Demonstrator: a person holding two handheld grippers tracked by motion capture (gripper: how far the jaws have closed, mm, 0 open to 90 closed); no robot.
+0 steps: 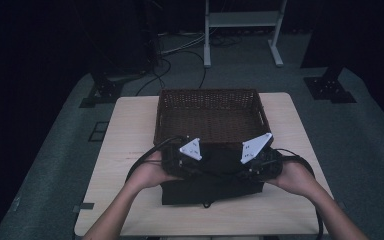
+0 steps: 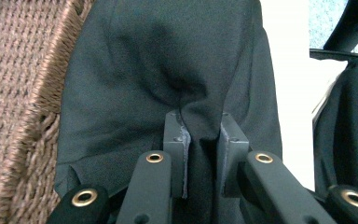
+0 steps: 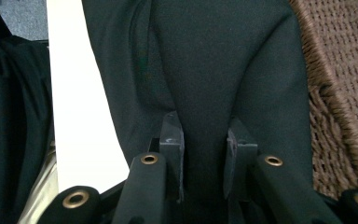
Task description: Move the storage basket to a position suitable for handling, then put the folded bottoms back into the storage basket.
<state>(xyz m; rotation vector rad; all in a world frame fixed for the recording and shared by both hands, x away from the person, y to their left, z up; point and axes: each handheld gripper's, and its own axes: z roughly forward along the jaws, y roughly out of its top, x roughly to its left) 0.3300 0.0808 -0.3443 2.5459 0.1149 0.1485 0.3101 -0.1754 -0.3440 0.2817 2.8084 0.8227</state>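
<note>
A black folded garment lies on the near half of the table, its far part lifted toward the brown wicker basket. My left gripper holds the cloth's left side; in the left gripper view its jaws are shut on a pinched fold of black fabric, with the left gripper close to the basket wall. My right gripper holds the right side; the right gripper pinches black fabric beside the basket wall.
The light wooden table stands on grey floor. The basket's inside looks bare. Behind the table are a white frame, cables and black stand feet.
</note>
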